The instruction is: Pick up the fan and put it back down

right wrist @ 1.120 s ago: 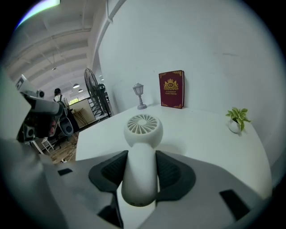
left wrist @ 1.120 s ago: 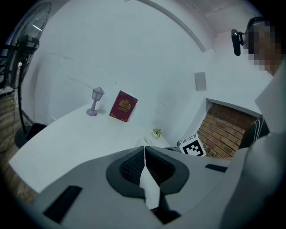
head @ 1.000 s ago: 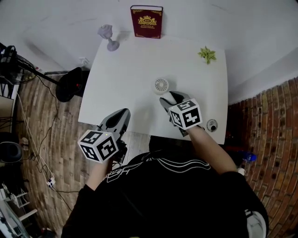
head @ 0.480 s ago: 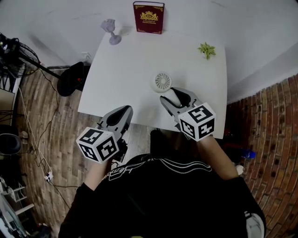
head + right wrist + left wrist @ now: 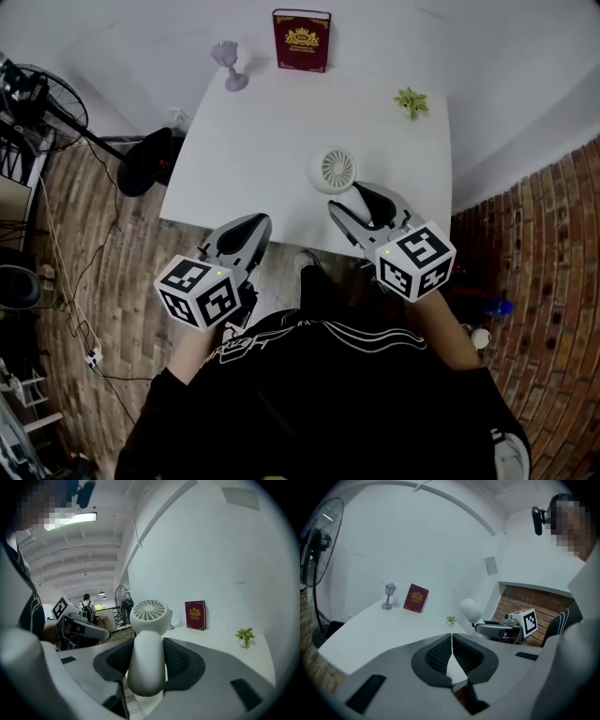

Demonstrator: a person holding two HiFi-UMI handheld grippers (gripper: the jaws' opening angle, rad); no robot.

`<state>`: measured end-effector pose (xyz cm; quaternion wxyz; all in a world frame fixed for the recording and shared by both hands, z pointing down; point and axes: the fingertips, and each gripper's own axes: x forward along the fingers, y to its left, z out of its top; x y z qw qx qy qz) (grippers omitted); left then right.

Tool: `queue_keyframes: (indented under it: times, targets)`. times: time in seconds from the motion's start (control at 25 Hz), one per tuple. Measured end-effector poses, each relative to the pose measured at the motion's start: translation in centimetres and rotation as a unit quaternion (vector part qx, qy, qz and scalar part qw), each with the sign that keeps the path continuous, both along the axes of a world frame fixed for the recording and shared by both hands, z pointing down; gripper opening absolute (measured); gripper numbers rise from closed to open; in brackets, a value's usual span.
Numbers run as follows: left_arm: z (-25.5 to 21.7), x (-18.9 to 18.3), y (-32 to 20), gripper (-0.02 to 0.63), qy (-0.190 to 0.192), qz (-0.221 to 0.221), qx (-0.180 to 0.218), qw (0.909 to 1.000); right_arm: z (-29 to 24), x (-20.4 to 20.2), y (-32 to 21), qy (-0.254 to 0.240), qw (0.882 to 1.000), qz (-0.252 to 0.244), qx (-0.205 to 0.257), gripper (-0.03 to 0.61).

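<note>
The small white hand fan [image 5: 337, 170] is gripped by its handle in my right gripper [image 5: 354, 202], which is shut on it. In the right gripper view the round fan head [image 5: 149, 611] stands up beyond the jaws, and the handle fills the gap between the pads of my right gripper [image 5: 146, 660]. The fan hangs in the air over the white table [image 5: 272, 122]. My left gripper [image 5: 251, 225] is shut and empty, off the table's front left edge. In the left gripper view, the jaws of my left gripper [image 5: 452, 648] are closed together, with the fan [image 5: 468, 609] to the right.
A dark red book [image 5: 301, 40] stands at the table's back edge, with a grey lamp-shaped figure [image 5: 227, 64] to its left. A small green plant [image 5: 410, 101] sits at the back right. A standing floor fan [image 5: 37, 103] and cables are on the wooden floor at left.
My right gripper has risen and drawn back toward me with the fan in it. The left gripper has shifted slightly upward and stays shut.
</note>
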<state>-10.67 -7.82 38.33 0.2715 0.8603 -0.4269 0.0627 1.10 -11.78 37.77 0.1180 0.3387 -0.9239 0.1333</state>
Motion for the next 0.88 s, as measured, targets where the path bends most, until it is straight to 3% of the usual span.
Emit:
queue_keyframes:
  times: [0.48,0.88]
  targets:
    - [-0.2,-0.5,1.9,0.032,0.003,-0.007,0.002,1.0,-0.9,-0.5,2.4,-0.003,1.0,-0.014,0.007,0.19]
    - [-0.5,-0.3,0.6,0.034,-0.001,-0.012,0.001,0.9999,-0.7,-0.4,0.9,-0.006,1.0,-0.02,0.002,0.192]
